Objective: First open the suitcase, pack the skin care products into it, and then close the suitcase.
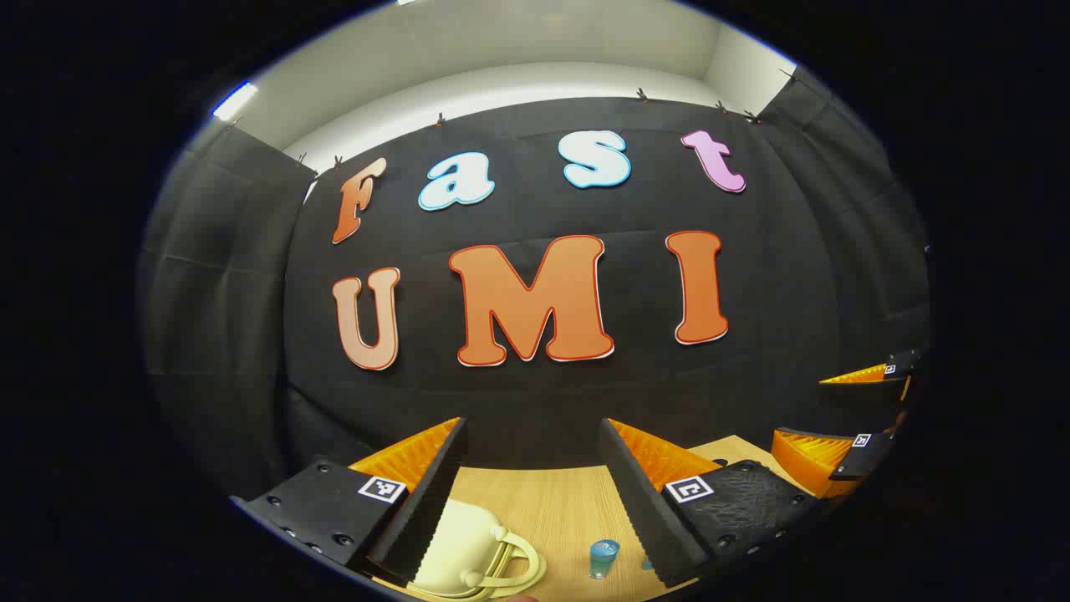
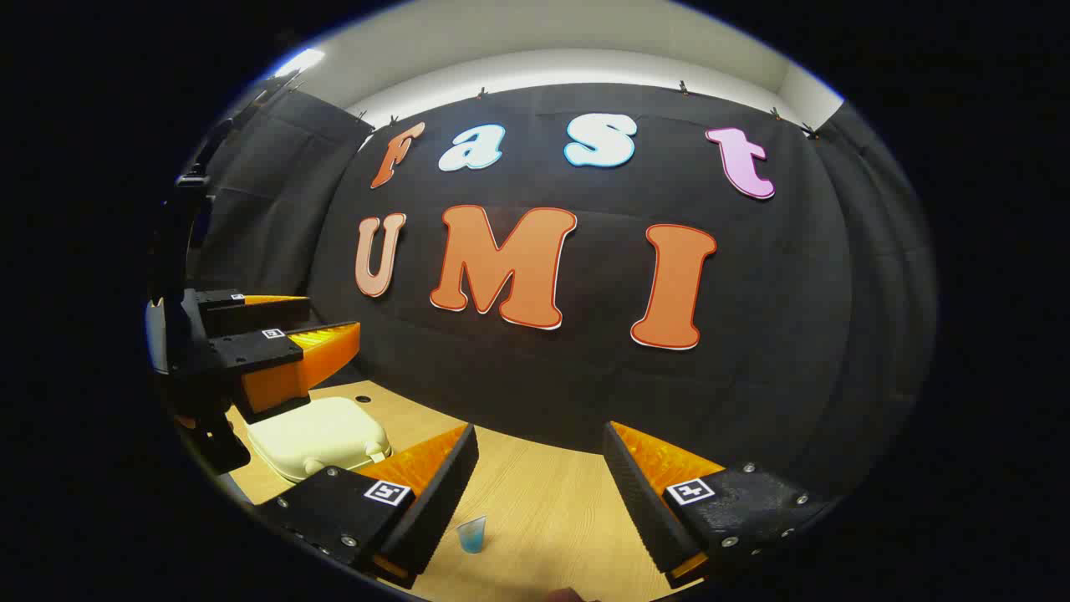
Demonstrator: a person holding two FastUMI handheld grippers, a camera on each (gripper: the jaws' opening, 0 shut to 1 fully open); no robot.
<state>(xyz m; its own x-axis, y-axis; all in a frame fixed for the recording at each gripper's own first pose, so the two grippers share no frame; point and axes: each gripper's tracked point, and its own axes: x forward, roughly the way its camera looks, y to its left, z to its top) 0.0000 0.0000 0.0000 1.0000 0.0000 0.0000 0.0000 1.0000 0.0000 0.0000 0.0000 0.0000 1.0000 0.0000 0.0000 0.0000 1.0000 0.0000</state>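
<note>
Suitcase (image 1: pixel 456 548): small, cream-coloured, hard-shelled, with rounded corners. Lid down, closed. Lies flat on the light wooden tabletop. A looped carry handle (image 1: pixel 512 562) of the same cream tone lies at its edge in the left gripper view; in the right gripper view the case (image 2: pixel 318 436) sits toward the table's left side, near the back wall.

Skin care product: one small blue, translucent container (image 1: pixel 603 558), tapered like a little cup, standing upright on the tabletop. Stands to the right of the suitcase, apart from it. In the right gripper view it (image 2: pixel 472 533) stands nearer the front than the case.
</note>
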